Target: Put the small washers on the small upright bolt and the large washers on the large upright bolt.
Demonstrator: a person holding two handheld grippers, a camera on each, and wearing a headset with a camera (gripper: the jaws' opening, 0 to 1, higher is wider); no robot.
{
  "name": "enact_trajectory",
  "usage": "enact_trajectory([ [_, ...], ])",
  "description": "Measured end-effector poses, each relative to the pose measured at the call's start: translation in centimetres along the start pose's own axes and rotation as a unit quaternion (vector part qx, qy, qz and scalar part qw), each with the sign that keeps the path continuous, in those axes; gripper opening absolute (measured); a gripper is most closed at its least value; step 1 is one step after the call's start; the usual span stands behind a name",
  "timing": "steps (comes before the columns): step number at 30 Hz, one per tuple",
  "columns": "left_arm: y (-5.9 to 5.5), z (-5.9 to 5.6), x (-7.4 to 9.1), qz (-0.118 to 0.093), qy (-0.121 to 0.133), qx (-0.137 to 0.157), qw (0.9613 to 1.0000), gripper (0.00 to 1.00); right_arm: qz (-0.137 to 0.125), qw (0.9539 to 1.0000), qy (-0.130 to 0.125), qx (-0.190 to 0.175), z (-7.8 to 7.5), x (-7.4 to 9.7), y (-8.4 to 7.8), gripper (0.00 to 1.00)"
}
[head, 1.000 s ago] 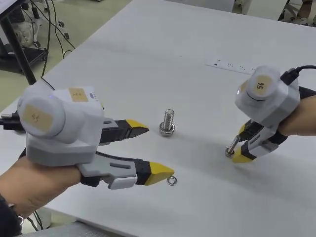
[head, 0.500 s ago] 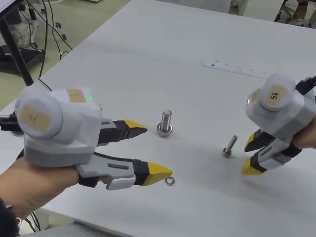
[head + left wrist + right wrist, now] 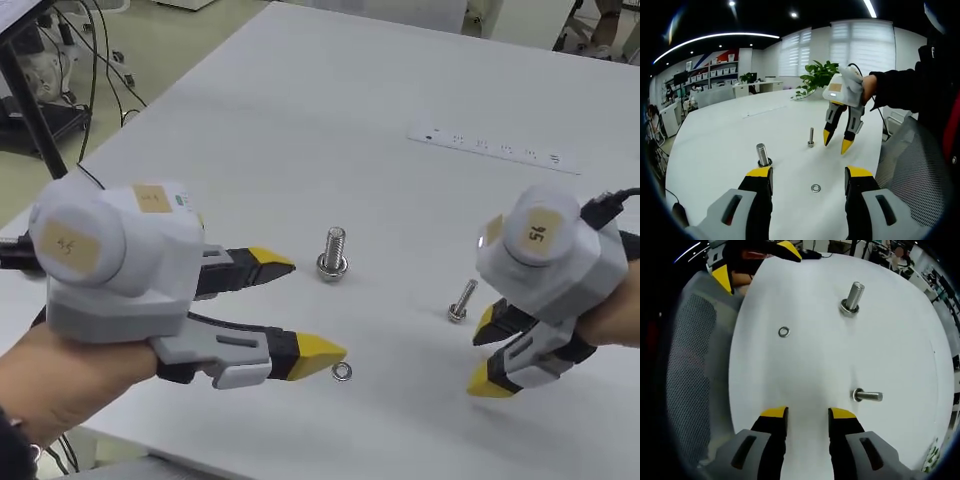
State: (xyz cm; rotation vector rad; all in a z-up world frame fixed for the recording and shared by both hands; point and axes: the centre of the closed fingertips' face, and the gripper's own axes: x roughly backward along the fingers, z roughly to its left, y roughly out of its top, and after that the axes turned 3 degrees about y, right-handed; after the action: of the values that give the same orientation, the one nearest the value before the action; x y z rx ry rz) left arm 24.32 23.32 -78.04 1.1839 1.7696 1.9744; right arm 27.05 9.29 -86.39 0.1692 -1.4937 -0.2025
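Washer (image 3: 342,372) flat on surface (image 3: 300,120), loose, just beside lower tip of left hand-held gripper (image 3: 306,308); jaws apart, empty, prob. poised for pick-up. Small bolt (image 3: 460,300) upright near right hand-held gripper (image 3: 483,352), jaws apart, nothing held. Large bolt (image 3: 333,251) upright betw. both, open to access.

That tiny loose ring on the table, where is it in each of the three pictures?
Head view: the washer lies at bottom centre.
Left gripper view: bottom centre, ahead of the gap between the jaws.
Right gripper view: upper left.
Landmark: the large bolt, upright in all three.
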Motion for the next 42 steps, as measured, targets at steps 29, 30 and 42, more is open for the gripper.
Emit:
enact_trajectory([
  [29, 0.0, -0.1, -0.1, -0.002, -0.001, -0.001, 1.0, 0.57, -0.002, 0.9912, 0.031, 0.129, 2.6, -2.7, 9.3, 0.31],
  [30, 0.0, -0.1, -0.1, -0.002, -0.002, -0.002, 1.0, 0.57, -0.001, 0.9907, 0.032, 0.132, 2.7, -2.9, 9.5, 0.31],
  [42, 0.0, -0.2, -0.1, -0.003, -0.003, -0.002, 1.0, 0.57, 0.006, 0.9868, 0.039, 0.157, 3.3, -4.1, 10.5, 0.27],
])
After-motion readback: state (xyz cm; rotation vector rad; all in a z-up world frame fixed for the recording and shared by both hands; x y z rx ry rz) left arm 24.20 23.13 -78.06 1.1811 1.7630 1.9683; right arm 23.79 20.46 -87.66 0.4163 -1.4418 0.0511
